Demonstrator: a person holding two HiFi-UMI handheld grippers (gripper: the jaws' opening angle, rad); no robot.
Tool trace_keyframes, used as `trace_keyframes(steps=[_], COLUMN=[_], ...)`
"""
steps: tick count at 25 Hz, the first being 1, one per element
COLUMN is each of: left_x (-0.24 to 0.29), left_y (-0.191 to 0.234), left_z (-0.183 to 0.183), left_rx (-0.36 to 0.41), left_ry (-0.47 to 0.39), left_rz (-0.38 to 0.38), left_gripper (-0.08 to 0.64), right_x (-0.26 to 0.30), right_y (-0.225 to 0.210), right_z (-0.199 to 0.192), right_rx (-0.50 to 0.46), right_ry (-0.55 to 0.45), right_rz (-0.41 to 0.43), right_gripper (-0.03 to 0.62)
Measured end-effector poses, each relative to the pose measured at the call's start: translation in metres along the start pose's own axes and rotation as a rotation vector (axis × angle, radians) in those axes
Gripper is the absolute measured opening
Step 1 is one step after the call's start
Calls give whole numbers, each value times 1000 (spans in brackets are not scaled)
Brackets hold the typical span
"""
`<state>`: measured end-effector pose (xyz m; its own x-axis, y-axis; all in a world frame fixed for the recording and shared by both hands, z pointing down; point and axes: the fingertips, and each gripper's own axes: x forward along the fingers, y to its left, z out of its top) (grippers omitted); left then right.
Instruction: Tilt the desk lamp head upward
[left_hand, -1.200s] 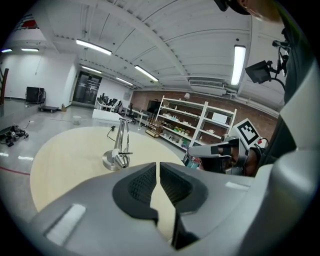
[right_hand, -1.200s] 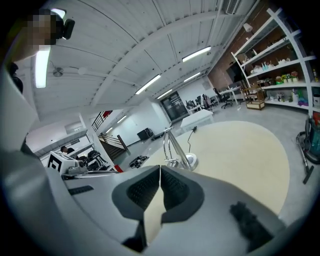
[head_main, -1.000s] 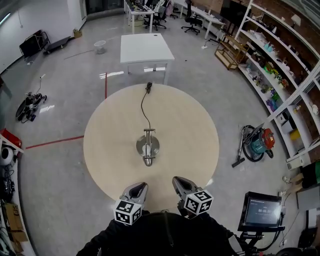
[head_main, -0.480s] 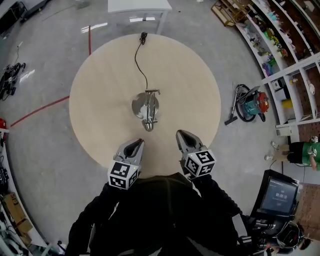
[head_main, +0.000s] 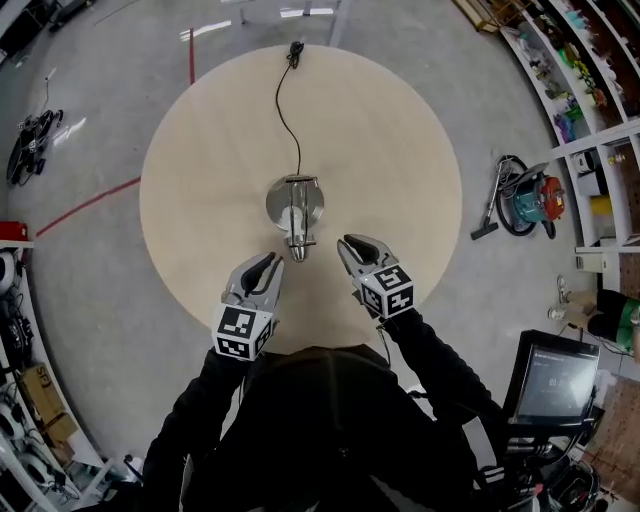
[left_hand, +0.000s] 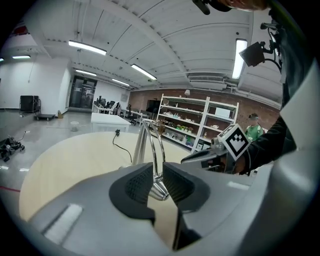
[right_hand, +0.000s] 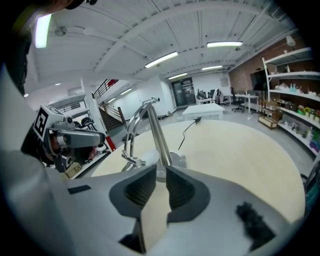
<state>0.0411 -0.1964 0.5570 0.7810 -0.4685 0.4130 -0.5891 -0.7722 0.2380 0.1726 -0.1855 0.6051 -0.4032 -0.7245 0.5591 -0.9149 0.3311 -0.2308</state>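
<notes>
Lamp: a chrome desk lamp with a round base (head_main: 281, 203) stands near the middle of the round beige table (head_main: 200, 140). Its small cone-shaped head (head_main: 298, 246) sits low, on the side of the base nearer the person.
Cord: a thin black cord (head_main: 283, 110) runs from the base to the table's far edge.
Left gripper: the grey left gripper (head_main: 267, 263) has its dark pads a narrow gap apart. The jaws have just been opening and hold nothing. In its own view the lamp head shows through the gap, ahead of the tips and not between the pads. From above, the tips lie near the head, to its left, and apart from it.
Right gripper: the grey right gripper (head_main: 347, 246) also has a narrow gap between its pads. Its jaws have just been opening and are empty. The lamp's upright post and base stand beyond the gap. Its tips lie near the head, to its right, not touching.
</notes>
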Motion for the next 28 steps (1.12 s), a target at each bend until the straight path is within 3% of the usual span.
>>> trace_keyframes(steps=[3,9,14,23,28], left_x=[12,28,47,57,56], left_y=[4,4,2,1,-12], left_z=[2,4,-2,-14,-15], left_rx=[10,23,28,-51,-22], left_ry=[14,57,87,106,117], left_rz=[-1,-36,-62,-165,-239], left_gripper=[83,109,124,144,161], right_x=[26,70,108,141,139], right_y=[-6,-25,-32,-29,-30], right_z=[-5,-5,-8,-20,-26], right_rx=[-13,-16,-67,-86,-59], right_ry=[27,61,102,163,162], right_rz=[52,20,42,67,65], right_gripper=[67,67,67,66,66])
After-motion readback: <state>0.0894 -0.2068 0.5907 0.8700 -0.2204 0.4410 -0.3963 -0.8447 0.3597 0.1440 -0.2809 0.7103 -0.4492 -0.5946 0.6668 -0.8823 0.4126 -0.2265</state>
